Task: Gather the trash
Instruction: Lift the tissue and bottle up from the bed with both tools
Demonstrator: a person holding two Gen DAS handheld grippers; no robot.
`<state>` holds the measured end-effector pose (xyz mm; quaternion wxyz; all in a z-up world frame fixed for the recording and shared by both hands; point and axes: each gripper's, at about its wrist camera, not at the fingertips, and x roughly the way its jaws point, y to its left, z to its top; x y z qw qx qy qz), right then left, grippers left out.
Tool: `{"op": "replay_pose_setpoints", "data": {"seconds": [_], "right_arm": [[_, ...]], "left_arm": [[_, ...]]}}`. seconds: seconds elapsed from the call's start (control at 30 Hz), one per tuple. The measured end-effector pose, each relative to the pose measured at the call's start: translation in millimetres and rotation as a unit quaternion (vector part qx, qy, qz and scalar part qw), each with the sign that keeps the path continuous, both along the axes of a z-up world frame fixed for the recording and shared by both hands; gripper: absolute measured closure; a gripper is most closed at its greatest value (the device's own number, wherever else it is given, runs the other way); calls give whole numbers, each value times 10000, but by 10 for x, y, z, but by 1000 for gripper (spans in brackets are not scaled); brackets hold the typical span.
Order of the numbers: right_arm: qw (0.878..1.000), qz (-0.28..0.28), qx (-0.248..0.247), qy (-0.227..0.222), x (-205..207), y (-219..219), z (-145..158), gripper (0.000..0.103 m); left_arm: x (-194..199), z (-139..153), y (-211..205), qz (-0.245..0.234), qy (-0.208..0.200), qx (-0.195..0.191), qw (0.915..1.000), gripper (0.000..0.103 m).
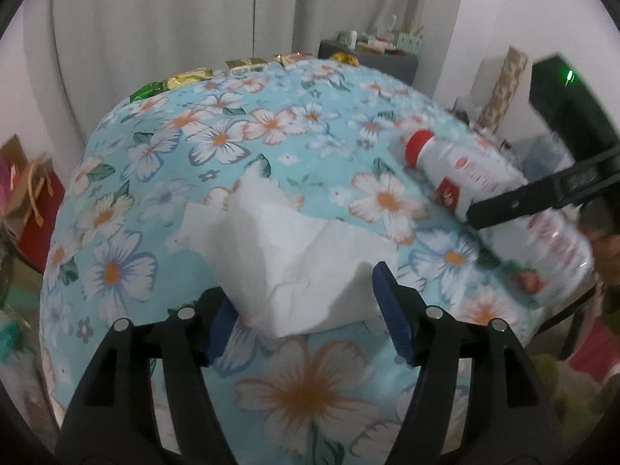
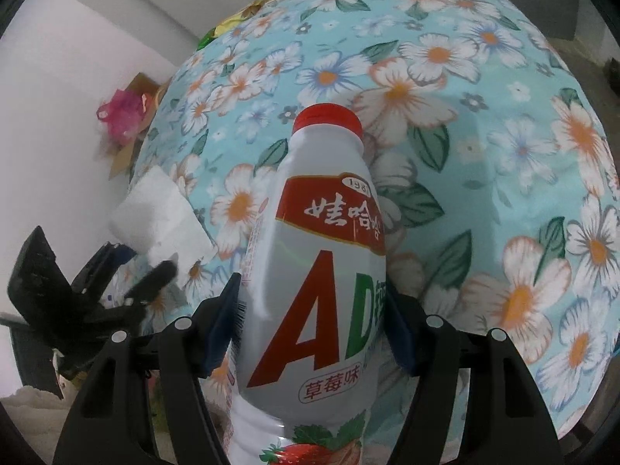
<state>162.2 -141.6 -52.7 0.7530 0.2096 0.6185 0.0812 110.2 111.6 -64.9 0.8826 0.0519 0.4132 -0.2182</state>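
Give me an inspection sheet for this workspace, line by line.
Surface: round table under a blue floral cloth.
Job's things: white tissue; white drink bottle with red cap.
Clutter: shiny wrappers at the far edge.
Grippers: left tool astride the tissue, jaws apart; right tool shut on the bottle.
Cables: nothing seen.
Surroundings: grey curtain, paper bags on the left, a cluttered dark stand behind.
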Motion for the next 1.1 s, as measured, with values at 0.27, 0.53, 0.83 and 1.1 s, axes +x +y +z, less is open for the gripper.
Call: {"op": "replay_pose_setpoints", "data": {"seconds": [0.27, 0.53, 0.83, 1.1], "right_arm": [[9981, 381, -475, -55, 67, 120, 89, 36], [9965, 548, -626, -111, 82, 139, 129, 36], [9993, 187, -318, 29, 58, 34, 48, 29], [9989, 271, -380, 4, -3, 69, 80, 29]], "left_arm": [[66, -83, -108, 124, 160, 354, 9992, 41], [85, -62, -147, 191, 199, 529, 9982, 61], [85, -51, -167, 248, 190, 537, 9981, 73], [95, -33, -153, 307, 228, 470, 9982, 77]]}}
